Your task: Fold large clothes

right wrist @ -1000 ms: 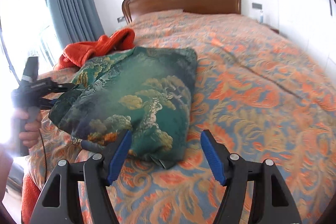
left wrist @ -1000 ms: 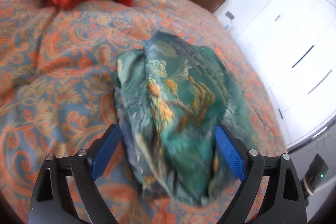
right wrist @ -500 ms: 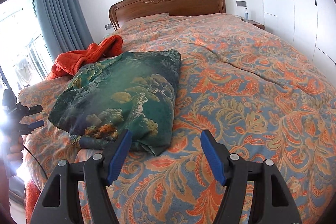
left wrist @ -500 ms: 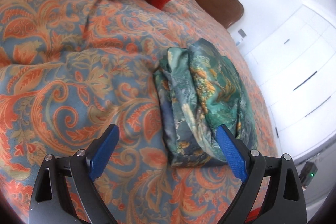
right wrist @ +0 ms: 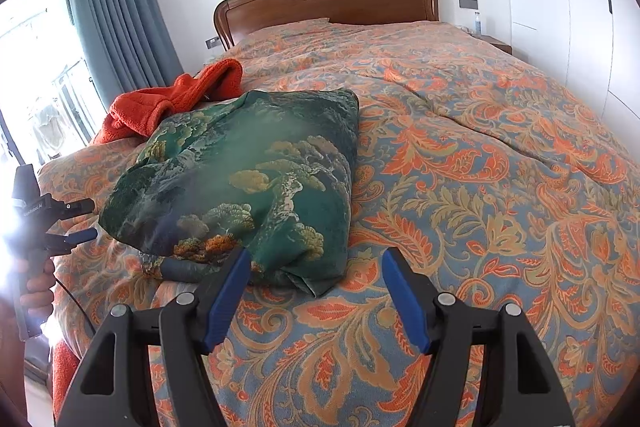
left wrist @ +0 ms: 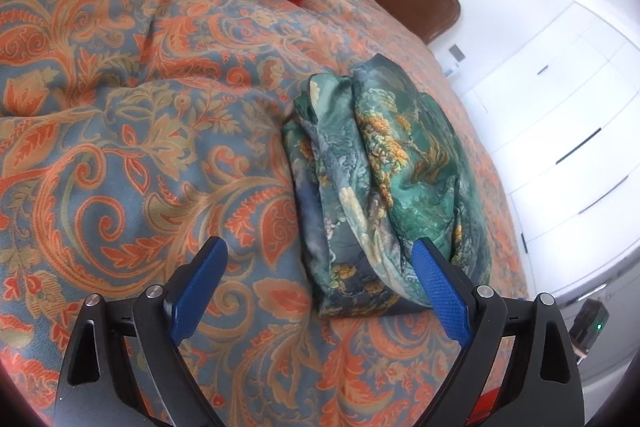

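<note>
Right wrist view gives us the glossy green garment printed with golden trees (right wrist: 244,183), folded into a plump bundle on the orange paisley bedspread (right wrist: 500,195). Our right gripper (right wrist: 316,291) and left gripper (left wrist: 320,279) both stand spread wide, empty, seemingly just clear of the cloth.

Green print garment (right wrist: 240,183), folded bundle, on bedspread (right wrist: 480,187)

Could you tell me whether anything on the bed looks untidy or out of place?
The orange fleece garment lies crumpled near the bed's edge, unfolded, beside the folded green printed silky garment. Nothing else stands out.
</note>
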`<state>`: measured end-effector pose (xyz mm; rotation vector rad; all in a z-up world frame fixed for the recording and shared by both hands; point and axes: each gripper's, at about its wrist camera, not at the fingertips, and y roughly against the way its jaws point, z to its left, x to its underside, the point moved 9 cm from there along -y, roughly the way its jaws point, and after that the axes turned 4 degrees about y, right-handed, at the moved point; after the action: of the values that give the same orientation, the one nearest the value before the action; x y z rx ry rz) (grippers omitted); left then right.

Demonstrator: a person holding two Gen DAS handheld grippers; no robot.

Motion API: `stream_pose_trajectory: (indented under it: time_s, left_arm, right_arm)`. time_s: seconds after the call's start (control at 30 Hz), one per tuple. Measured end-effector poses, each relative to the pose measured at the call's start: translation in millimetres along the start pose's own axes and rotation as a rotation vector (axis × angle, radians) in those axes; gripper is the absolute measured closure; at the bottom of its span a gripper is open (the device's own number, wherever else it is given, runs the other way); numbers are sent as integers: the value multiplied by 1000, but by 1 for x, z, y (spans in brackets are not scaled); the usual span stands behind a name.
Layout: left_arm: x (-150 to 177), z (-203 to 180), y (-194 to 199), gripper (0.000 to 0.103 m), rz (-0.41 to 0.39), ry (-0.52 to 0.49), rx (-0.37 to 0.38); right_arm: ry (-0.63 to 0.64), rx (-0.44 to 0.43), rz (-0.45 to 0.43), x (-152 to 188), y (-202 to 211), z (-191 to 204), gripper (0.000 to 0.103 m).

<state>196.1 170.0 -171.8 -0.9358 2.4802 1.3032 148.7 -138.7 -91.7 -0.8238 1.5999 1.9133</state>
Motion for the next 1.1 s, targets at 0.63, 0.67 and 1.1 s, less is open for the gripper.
stream_pose_trajectory:
  time_s: [0.63, 0.67, 1.1]
  left_arm:
    - [5, 4, -3, 9, 19, -2, -7]
    - [5, 3, -4, 9, 20, -2, -7]
    - [7, 5, -14, 9, 50, 9, 6]
  right_arm:
    - [-36, -20, 29, 4, -9, 5, 33]
    - [-41, -21, 30, 4, -9, 4, 33]
    - [-59, -25, 47, 7, -12, 3, 33]
